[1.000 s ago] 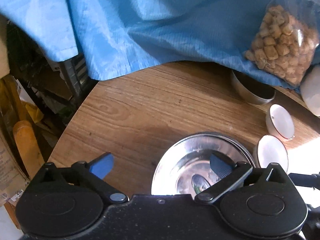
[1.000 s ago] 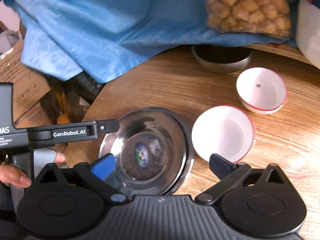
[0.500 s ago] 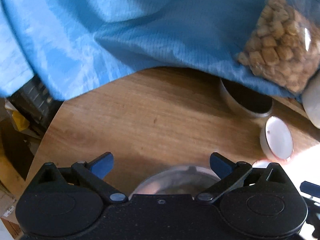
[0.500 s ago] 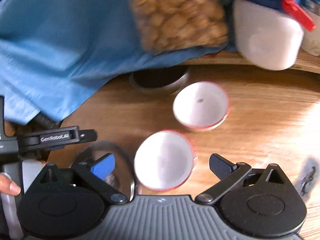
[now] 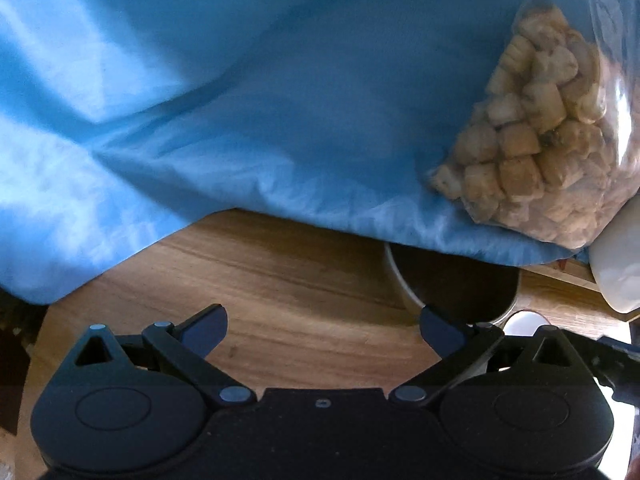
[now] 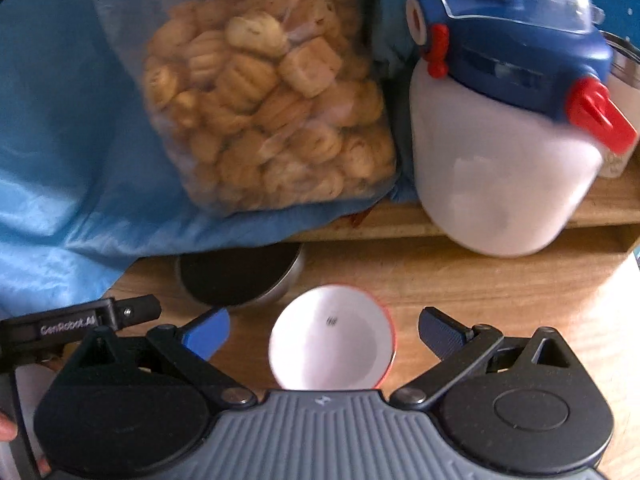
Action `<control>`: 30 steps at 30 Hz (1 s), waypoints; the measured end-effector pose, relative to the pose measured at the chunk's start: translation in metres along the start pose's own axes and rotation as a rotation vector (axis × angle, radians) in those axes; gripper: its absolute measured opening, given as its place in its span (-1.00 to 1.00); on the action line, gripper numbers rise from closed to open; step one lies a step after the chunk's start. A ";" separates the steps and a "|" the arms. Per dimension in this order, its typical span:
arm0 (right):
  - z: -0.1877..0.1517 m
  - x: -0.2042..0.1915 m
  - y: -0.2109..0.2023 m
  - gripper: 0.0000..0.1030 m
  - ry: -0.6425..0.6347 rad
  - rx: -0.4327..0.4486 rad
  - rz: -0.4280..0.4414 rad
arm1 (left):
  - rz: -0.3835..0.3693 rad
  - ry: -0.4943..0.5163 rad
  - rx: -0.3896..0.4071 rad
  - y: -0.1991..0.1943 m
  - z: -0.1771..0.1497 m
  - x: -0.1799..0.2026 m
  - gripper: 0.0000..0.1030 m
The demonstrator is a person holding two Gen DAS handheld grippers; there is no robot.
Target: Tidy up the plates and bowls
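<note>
Black tongs (image 6: 324, 332), blue-padded fingers (image 6: 206, 334)

White bowl (image 6: 332, 340), red rim: between the spread fingers (image 6: 208, 334), untouched. Steel bowl (image 6: 240, 276): beyond the left finger, on the wooden surface (image 6: 500, 292). Snack bag (image 6: 260, 100) and white jug (image 6: 500, 168): farther ahead.

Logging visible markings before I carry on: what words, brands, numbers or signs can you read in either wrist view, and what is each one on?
"GenRobot.AI": white lettering on the black bar of the left gripper, seen in the right wrist view; slightly blurred but legible.
Small dark mark inside the white bowl: too small to read.
Small embossed logo on the right gripper's grey body: no letters legible.
Left wrist view: no text.
</note>
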State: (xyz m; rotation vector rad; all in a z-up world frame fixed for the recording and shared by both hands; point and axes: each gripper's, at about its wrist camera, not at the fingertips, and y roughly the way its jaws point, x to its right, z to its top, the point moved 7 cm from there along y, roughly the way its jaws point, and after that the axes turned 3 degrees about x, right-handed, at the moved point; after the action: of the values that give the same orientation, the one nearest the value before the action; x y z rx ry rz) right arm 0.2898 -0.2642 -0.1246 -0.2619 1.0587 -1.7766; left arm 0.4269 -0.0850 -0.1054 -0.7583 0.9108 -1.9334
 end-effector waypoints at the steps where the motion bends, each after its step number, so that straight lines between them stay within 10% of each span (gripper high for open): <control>1: 0.002 0.002 0.005 0.99 0.000 -0.007 -0.005 | -0.004 0.003 -0.003 0.003 0.001 0.001 0.98; 25: 0.021 -0.002 0.070 0.99 0.056 -0.113 -0.012 | 0.036 -0.006 -0.059 0.054 0.017 0.009 0.98; 30: 0.028 -0.007 0.080 0.72 0.034 -0.120 0.001 | 0.055 -0.004 -0.080 0.057 0.014 0.016 0.98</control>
State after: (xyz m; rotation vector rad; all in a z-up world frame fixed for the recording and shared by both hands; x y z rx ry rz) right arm 0.3622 -0.2822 -0.1665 -0.3057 1.1920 -1.7239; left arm 0.4548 -0.1249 -0.1415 -0.7749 1.0017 -1.8565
